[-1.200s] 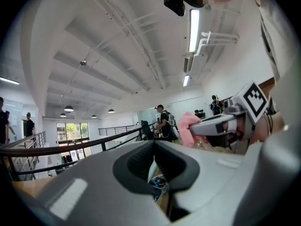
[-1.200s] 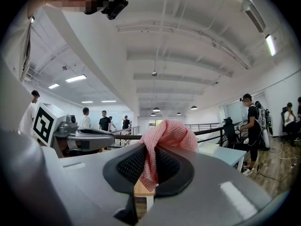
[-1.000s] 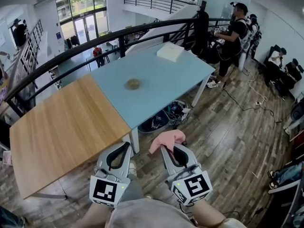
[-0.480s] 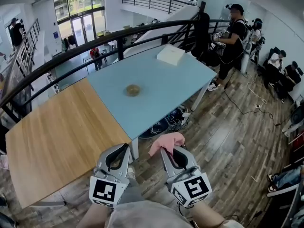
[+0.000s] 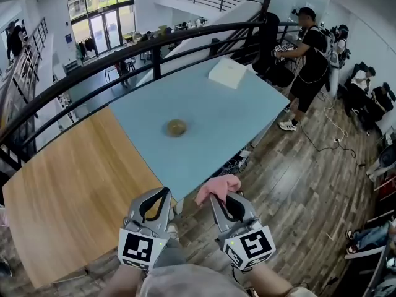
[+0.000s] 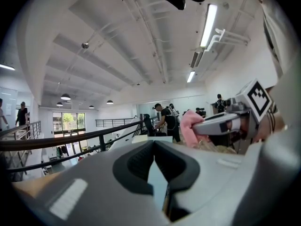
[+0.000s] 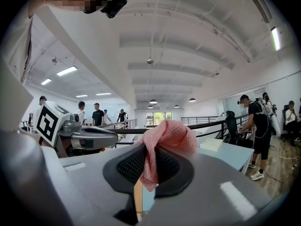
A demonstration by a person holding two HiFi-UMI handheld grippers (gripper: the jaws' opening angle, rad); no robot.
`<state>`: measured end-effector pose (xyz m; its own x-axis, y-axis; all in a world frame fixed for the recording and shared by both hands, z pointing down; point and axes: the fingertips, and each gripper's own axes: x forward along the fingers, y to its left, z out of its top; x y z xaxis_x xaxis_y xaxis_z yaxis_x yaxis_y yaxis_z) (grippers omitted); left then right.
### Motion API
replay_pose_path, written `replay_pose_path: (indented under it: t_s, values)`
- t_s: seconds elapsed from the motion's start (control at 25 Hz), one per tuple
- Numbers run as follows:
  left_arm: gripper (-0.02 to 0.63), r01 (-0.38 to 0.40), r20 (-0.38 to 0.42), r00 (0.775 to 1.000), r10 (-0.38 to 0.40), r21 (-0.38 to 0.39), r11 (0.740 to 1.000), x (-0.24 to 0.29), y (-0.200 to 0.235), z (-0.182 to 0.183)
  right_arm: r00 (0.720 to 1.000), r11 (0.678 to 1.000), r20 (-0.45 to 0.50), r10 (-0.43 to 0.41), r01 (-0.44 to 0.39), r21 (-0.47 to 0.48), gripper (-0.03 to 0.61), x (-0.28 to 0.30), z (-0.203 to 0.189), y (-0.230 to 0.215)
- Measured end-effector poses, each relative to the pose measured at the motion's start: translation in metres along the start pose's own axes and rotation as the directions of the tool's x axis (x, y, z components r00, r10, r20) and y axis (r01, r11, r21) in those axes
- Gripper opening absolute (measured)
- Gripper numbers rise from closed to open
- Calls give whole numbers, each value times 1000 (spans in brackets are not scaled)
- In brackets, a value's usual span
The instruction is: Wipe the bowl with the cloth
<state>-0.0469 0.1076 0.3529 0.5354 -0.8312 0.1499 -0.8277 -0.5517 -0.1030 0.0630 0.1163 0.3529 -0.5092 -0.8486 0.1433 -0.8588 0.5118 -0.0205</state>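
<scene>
Right tongs [image 7: 151, 160] are clenched on the pink cloth [image 7: 165, 136], with one fold pinched between the pads and the rest bunched over the tips. Left tongs [image 6: 154, 144] are closed on nothing, jaws meeting at the tip. In the head view both tongs sit low at centre frame, side by side and close to the body, over the wood floor [image 5: 297, 184] just short of the near tabletop edge. The bowl [image 5: 176, 127] (small and brownish, detail too fine to read) stands alone on the blue tabletop [image 5: 223, 119] at mid-frame, well apart from both tongs. A white box [image 5: 228, 73] lies at that tabletop's far end, and a wooden tabletop [image 5: 74, 172] adjoins at the left of frame. Judgement: this is the approach step, with the cloth in hand and wiping not begun. The next move calls for carrying the right tongs forward and down so the cloth meets the bowl. The left tongs would probably need to open and steady the rim, since a light bowl may slide under the wipe.
</scene>
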Motion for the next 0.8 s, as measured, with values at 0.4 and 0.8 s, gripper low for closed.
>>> replay_pose_path:
  t_s: [0.4, 0.8]
  values:
    - [3, 25, -10, 1000, -25, -41, 999, 69, 89, 2, 1000, 1000, -13, -19, 18, -18, 37, 109, 25, -23]
    - [3, 66, -8, 998, -67, -68, 995, 107, 151, -8, 998, 998, -38, -57, 56, -18, 37, 183, 33, -30]
